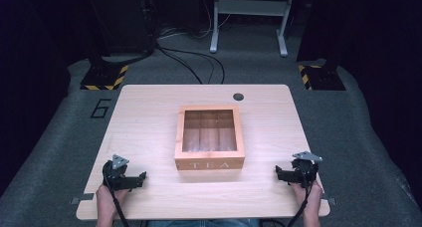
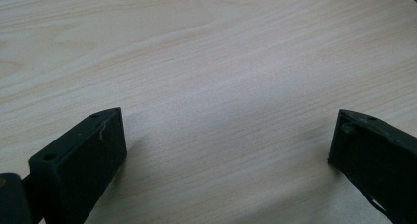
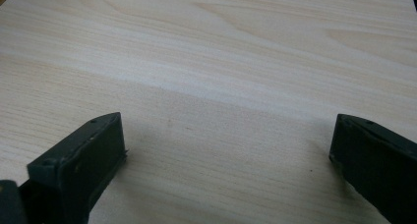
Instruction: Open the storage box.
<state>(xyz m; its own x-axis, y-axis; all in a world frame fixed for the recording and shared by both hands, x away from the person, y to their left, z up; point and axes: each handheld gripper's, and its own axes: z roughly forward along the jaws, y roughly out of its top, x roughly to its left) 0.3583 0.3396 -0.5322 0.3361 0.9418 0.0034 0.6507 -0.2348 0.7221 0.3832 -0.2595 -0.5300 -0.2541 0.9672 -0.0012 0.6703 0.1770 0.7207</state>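
On the pale wooden table (image 1: 149, 117) stand one tea box (image 1: 209, 137) and two tongs, left tongs (image 1: 142, 177) and right tongs (image 1: 279, 173), both gaping empty.

A lab: dark curtains, hazard-taped stands (image 1: 103, 76) (cables trailing), a numbered carpet floor (image 1: 59, 137).

A light wooden table (image 1: 149, 117) stands on grey carpet. A wooden tea box (image 1: 209, 137) with a see-through lid sits in the middle of it. Behind the box, near the far edge, the table has a small dark round hole (image 1: 238, 96).
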